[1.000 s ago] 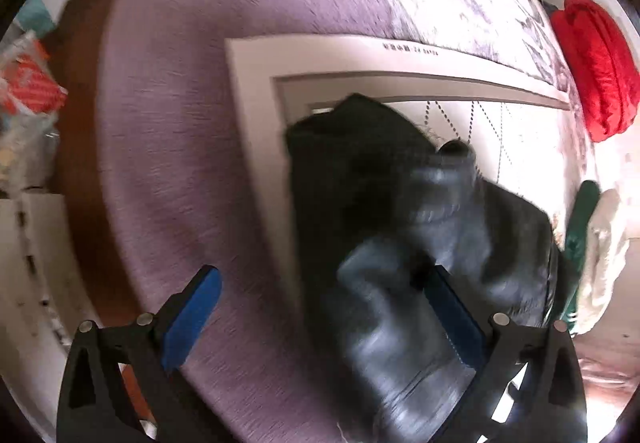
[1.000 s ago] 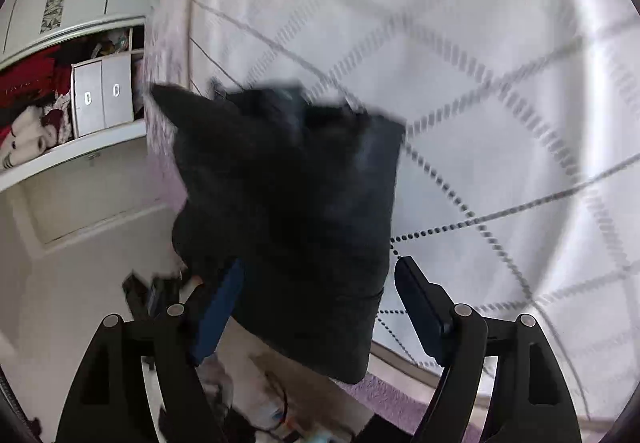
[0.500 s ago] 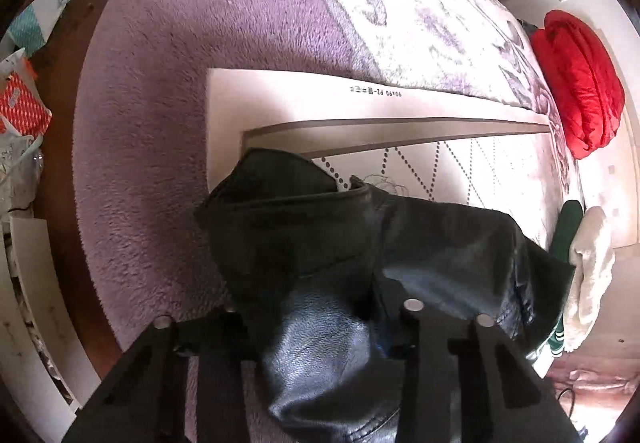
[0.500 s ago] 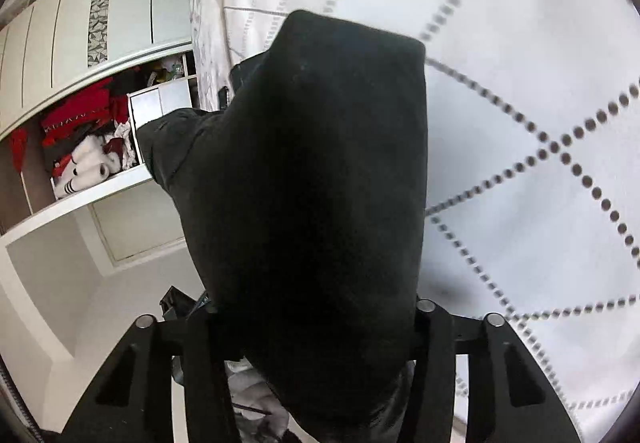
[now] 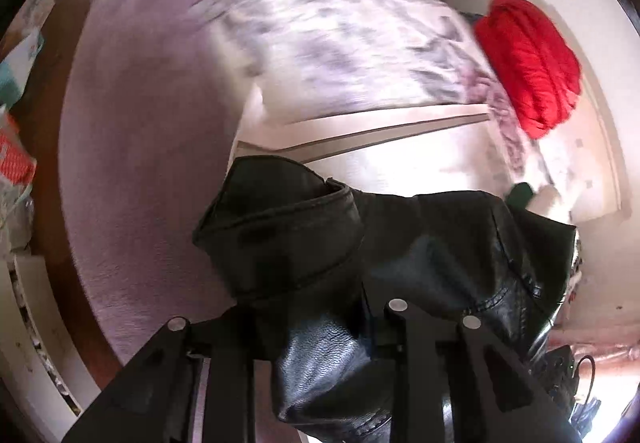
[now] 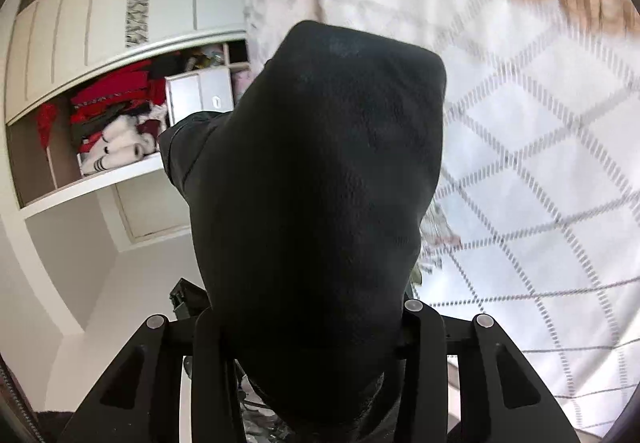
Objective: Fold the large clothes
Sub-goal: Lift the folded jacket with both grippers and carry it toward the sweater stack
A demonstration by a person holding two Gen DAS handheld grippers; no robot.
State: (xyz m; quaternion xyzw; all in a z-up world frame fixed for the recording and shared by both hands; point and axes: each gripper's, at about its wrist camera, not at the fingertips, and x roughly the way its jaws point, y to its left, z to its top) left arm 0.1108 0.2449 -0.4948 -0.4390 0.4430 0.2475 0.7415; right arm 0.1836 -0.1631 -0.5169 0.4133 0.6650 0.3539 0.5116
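A black leather jacket [image 5: 288, 235] hangs bunched up in the left wrist view, its collar folded over above a white sheet [image 5: 400, 167]. My left gripper [image 5: 316, 327] clamps a fold of it, the jaws still closing and the pads buried in the leather. In the right wrist view another part of the jacket [image 6: 320, 163] fills the middle as a dark matte hump. My right gripper [image 6: 314, 327] squeezes that part, its jaws also closing. The jacket is held off the white sheet [image 6: 540, 203] with its dotted diamond lines.
A purple rug [image 5: 140, 163] with a pale flower pattern lies under the sheet. A red padded coat [image 5: 528, 63] sits at the far right, with green and white clothes [image 5: 524, 195] near it. An open wardrobe shelf [image 6: 112, 123] holds red and white clothes. Bags [image 5: 12, 147] crowd the left edge.
Both grippers went from wide open around the jacket to clamped on it. Both hands then rose, lifting the jacket away from the sheet.
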